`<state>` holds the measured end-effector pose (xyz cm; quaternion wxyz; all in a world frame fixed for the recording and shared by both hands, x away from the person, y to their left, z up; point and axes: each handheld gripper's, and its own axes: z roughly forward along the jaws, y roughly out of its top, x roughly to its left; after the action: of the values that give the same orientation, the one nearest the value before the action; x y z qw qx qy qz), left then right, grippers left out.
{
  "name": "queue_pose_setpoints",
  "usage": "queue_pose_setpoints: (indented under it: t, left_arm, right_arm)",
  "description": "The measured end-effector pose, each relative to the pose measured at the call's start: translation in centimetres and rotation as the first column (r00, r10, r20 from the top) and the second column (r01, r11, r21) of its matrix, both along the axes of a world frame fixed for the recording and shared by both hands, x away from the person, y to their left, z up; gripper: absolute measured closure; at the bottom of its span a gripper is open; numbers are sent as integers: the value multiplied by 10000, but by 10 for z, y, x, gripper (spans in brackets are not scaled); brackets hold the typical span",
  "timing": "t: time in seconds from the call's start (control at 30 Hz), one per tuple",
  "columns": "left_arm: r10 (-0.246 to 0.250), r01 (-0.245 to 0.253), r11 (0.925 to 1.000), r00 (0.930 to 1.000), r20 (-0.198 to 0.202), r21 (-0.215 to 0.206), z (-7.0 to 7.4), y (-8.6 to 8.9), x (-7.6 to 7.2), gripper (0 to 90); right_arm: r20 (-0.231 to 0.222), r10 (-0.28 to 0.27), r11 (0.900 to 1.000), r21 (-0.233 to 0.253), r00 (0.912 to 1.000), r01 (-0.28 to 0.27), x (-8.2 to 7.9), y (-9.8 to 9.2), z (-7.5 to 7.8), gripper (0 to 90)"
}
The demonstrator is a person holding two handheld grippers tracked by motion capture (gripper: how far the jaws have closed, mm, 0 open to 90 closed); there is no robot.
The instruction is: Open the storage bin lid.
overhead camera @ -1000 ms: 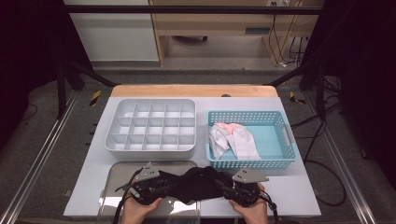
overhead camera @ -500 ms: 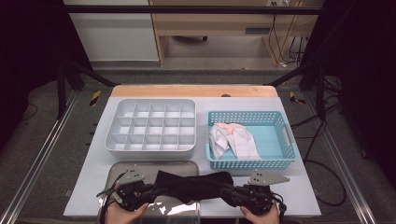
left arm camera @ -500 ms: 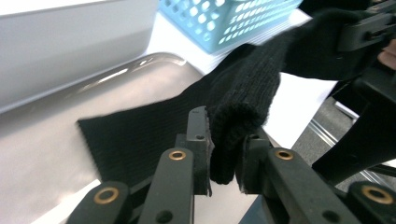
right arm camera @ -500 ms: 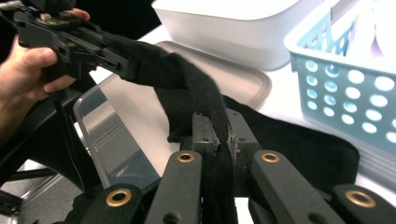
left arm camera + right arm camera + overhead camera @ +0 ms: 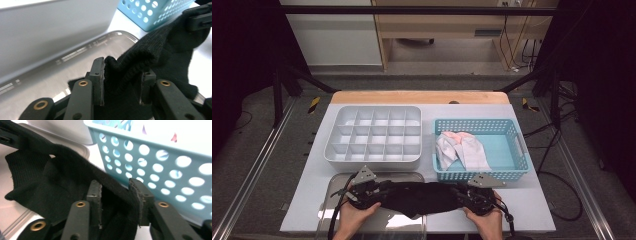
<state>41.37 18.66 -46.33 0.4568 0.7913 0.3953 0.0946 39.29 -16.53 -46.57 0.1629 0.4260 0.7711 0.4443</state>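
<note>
Holding black sock (image 5: 418, 197) stretched between your claws over metal tray (image 5: 328, 199) at desk's near edge: left claw (image 5: 362, 192) clamps one end, right claw (image 5: 468, 196) other. Hands sit slightly farther forward than half second ago.

Ahead of your grippers the white compartment tray (image 5: 373, 137) and blue basket (image 5: 480, 147) block the way, a narrow gap between them.

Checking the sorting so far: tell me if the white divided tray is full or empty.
Empty. In the high view every compartment of the white divided tray shows bare white floor; the light cloths lie in the blue basket.
</note>
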Motion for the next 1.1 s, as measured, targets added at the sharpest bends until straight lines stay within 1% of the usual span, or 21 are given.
queue_pose_setpoints:
  t: [0.03, 0.1, 0.13, 0.17, 0.2, 0.23, 0.27, 0.3, 0.33, 0.4, 0.47, 0.5, 0.57, 0.63, 0.7, 0.8, 0.9, 0.93, 1.0, 1.07, 1.1]
  left_arm:
    - [40, -39, 9999, 10000, 67, -129, 0, 0, 1, 634]
    - [35, -30, 9997, 9998, 209, -233, 0, 0, 2, 644]
    - [92, -85, 9995, 9996, 251, -304, 0, -2, 3, 655]
    - [85, -78, 9996, 9996, 255, -272, 1, -3, 3, 676]
    - [114, -107, 9996, 9995, 289, -264, 1, -5, 4, 690]
    - [130, -124, 9997, 9994, 313, -198, 1, -6, 4, 709]
    - [175, -171, 9998, 9992, 346, -119, 1, -8, 4, 738]
    - [261, -257, 9996, 9990, 350, -112, 2, -9, 4, 755]
    - [252, -249, 9997, 9990, 357, -85, 2, -10, 4, 762]
    - [274, -270, 9996, 9986, 443, -103, 3, -11, 4, 769]
    - [243, -237, 9996, 9986, 473, -129, 4, -12, 4, 770]
    - [250, -243, 9996, 9984, 499, -139, 4, -13, 3, 770]
    - [256, -244, 9994, 9985, 481, -239, 4, -13, 4, 770]
    - [283, -267, 9990, 9986, 440, -369, 4, -12, 4, 769]
    - [292, -274, 9986, 9988, 384, -463, 5, -10, 4, 768]
    - [367, -348, 9977, 9988, 322, -588, 6, -9, 4, 766]
    - [399, -379, 9976, 9987, 331, -578, 6, -10, 4, 765]
    - [391, -372, 9978, 9987, 341, -548, 6, -10, 4, 765]
    - [359, -341, 9978, 9989, 311, -569, 6, -10, 3, 764]
    - [320, -302, 9982, 9989, 336, -514, 7, -10, 3, 764]
    - [338, -319, 9981, 9988, 357, -527, 8, -9, 2, 764]
  right_arm:
    - [152, -52, 9999, 104, 9999, 51, -1, -1, 2, 597]
    - [442, -195, 9994, 282, 9988, 183, -2, -3, 5, 567]
    - [724, -298, 9990, 368, 9969, 272, -3, -4, 8, 565]
    - [1008, -327, 9985, 459, 9944, 282, -6, -5, 13, 564]
    - [1168, -380, 9981, 528, 9924, 320, -7, -5, 16, 564]
    - [1492, -358, 9979, 583, 9882, 273, -10, -4, 20, 570]
    - [1600, -277, 9982, 564, 9867, 189, -12, -2, 22, 582]
    - [1570, -64, 9986, 534, 9876, -21, -14, 3, 24, 595]
    - [1510, 262, 9980, 525, 9882, -345, -14, 10, 24, 612]
    - [1173, 700, 9960, 476, 9906, -760, -12, 23, 22, 629]
    - [940, 1147, 9924, 346, 9889, -1184, -8, 37, 17, 637]
    - [769, 1425, 9890, 297, 9868, -1451, -5, 46, 14, 640]
    - [609, 1722, 9847, 158, 9832, -1735, 0, 60, 8, 640]
    - [438, 1869, 9823, 67, 9814, -1874, 4, 70, 4, 638]
    - [386, 1953, 9807, -200, 9800, -1946, 7, 79, -1, 633]
    - [160, 2016, 9787, -433, 9793, -2008, 11, 85, -9, 635]
    - [146, 2189, 9746, -523, 9756, -2179, 10, 88, -11, 639]
    - [149, 2189, 9741, -611, 9756, -2177, 10, 89, -12, 656]
    - [44, 2081, 9749, -823, 9781, -2070, 10, 90, -14, 724]
    - [153, 2035, 9744, -1003, 9790, -2010, 10, 89, -15, 846]
    - [54, 2057, 9751, -863, 9786, -2045, 10, 88, -13, 861]
